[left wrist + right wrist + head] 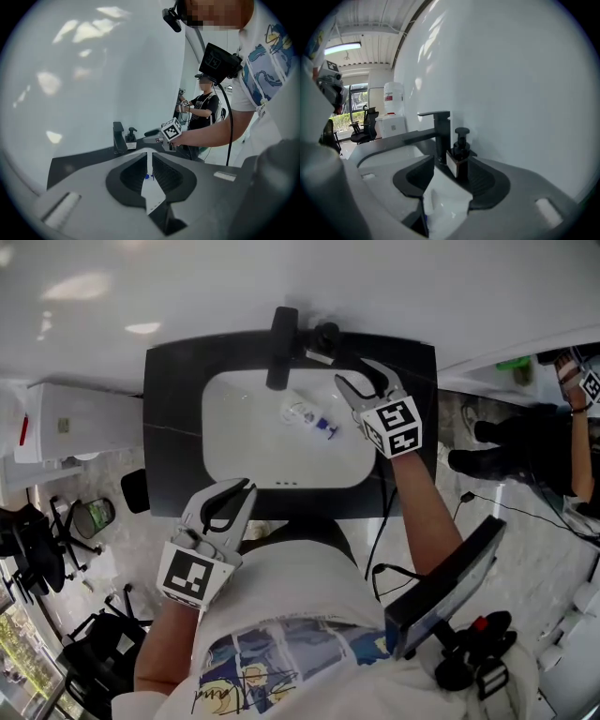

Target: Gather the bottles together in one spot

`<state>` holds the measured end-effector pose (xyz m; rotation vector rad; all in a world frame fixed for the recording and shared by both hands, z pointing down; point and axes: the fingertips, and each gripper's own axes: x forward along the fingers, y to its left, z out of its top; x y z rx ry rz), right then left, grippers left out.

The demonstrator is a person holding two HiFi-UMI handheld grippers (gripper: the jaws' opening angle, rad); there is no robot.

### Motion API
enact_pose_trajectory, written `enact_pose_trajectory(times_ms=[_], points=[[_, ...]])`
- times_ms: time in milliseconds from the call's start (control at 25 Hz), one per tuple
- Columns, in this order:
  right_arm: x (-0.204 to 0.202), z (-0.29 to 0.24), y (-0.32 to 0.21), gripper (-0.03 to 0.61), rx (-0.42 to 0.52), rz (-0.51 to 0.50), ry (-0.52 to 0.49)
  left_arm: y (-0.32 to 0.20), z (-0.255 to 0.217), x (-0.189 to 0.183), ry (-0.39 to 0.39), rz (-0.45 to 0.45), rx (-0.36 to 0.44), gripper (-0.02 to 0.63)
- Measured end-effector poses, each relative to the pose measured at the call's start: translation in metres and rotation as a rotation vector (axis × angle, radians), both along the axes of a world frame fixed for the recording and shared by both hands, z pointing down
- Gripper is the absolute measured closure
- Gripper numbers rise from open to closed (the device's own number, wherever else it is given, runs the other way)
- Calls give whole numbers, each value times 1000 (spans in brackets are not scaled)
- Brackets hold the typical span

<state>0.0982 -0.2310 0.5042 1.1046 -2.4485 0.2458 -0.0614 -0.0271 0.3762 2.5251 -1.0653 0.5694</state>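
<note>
Bottle [305, 415] of clear plastic lies in smooth white rectangular basin [244, 442].

Dark counter [169, 390] bears faucet [281, 348], pump bottle [461, 147] (clear bottle [305, 415] in basin [244, 442]).

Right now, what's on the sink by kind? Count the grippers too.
Pump dispenser bottle: 1
Clear bottle with blue on it, lying in the basin: 1 that I can make out
Faucet: 1
Grippers: 2, the left gripper and the right gripper
Total: 5
</note>
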Motion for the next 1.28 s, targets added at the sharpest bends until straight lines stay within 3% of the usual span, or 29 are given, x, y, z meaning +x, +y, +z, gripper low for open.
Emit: enact_pose_trajectory(times_ms=[240, 400, 720, 800, 960, 1080, 1280], points=[[-12, 61, 67, 359, -202, 41, 34, 4, -3, 5, 24, 39, 2, 580], [-14, 113, 102, 369, -368, 90, 133, 10, -2, 3, 26, 50, -3, 580], [-1, 174, 114, 371, -535, 230, 215, 19, 7, -5, 14, 51, -40, 580], [2, 181, 114, 376, -585, 287, 186, 20, 7, -6, 15, 45, -44, 580], [9, 199, 119, 376, -744, 496, 34, 19, 14, -14, 17, 34, -65, 580], [15, 204, 118, 379, -733, 565, 35, 19, 17, -16, 15, 33, -79, 580], [17, 212, 116, 419, -784, 681, -60, 19, 16, -16, 11, 36, -80, 580]])
